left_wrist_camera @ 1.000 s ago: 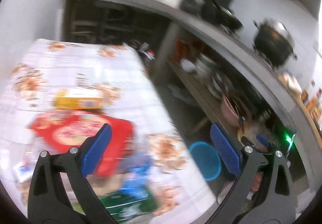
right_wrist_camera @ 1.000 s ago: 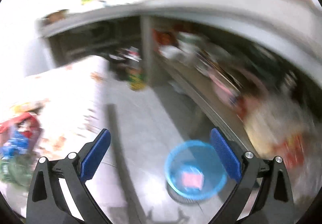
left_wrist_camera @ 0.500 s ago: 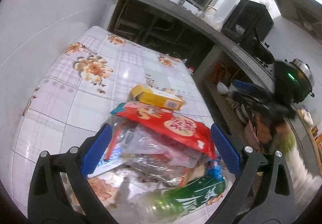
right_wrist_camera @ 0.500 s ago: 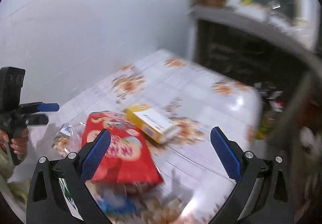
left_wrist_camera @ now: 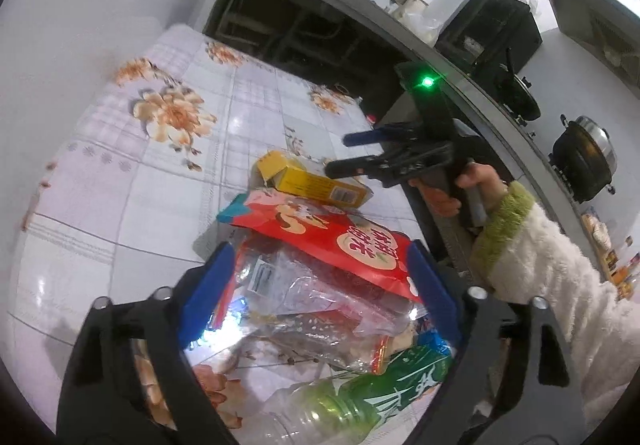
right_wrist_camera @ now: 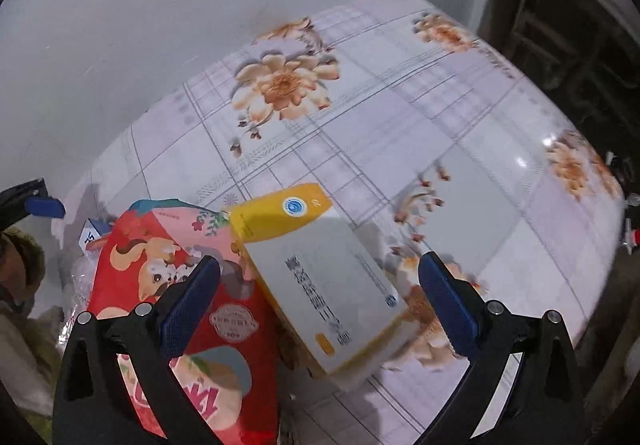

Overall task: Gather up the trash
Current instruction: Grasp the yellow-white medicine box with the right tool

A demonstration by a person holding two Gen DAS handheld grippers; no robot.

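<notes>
A pile of trash lies on the flower-patterned table (left_wrist_camera: 160, 149): a yellow box (left_wrist_camera: 316, 183), a red snack bag (left_wrist_camera: 340, 241), clear plastic wrappers (left_wrist_camera: 304, 297) and a green-labelled plastic bottle (left_wrist_camera: 360, 401). My left gripper (left_wrist_camera: 320, 297) hangs low over the pile. Its jaws are closing, with the clear wrappers and the red bag's near edge between them; the pads do not visibly press. My right gripper (right_wrist_camera: 318, 301) stands open just above the yellow box (right_wrist_camera: 320, 277), beside the red bag (right_wrist_camera: 172, 285). The left wrist view shows that right gripper (left_wrist_camera: 352, 153) held by a hand in a fleecy white sleeve.
A white wall (left_wrist_camera: 80, 25) borders the table on the left. Its right edge drops to a dark gap before a long kitchen counter holding a black appliance (left_wrist_camera: 496, 33) and a lidded black pot (left_wrist_camera: 584, 157). Bare tablecloth (right_wrist_camera: 400, 105) stretches beyond the pile.
The right gripper swung from over the blue basket on the floor to above the yellow box on the table. The left gripper moved in over the trash pile and its jaws have narrowed.
</notes>
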